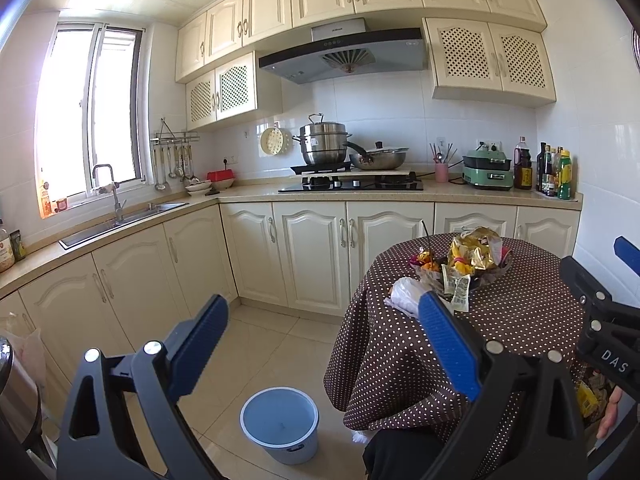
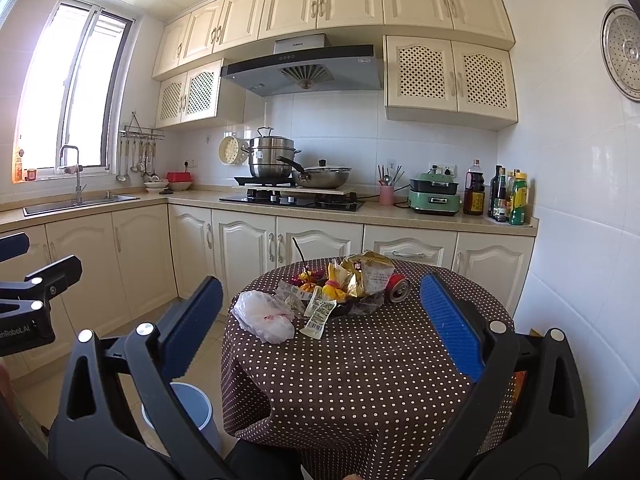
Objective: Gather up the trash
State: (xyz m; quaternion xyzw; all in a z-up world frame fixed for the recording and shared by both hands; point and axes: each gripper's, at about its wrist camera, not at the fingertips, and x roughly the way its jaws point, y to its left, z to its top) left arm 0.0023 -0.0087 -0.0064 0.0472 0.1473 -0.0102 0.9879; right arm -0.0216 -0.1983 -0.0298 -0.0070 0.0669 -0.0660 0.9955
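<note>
Trash lies on a round table with a brown polka-dot cloth (image 2: 360, 368): a crumpled white plastic bag (image 2: 266, 316), a gold foil wrapper (image 2: 360, 272), small sauce packets (image 2: 318, 314), a red can (image 2: 398, 287) and yellow scraps. The pile also shows in the left wrist view (image 1: 464, 264). A blue bucket (image 1: 280, 424) stands on the floor left of the table. My left gripper (image 1: 324, 320) is open and empty, above the floor near the table's left edge. My right gripper (image 2: 320, 308) is open and empty, in front of the table.
Cream kitchen cabinets (image 1: 304, 252) run along the back with a stove, pots (image 1: 324, 144) and bottles (image 1: 556, 172). A sink (image 1: 120, 220) sits at the left under the window. A metal bin (image 1: 16, 396) is at the far left. Tiled floor (image 1: 272, 344) lies between cabinets and table.
</note>
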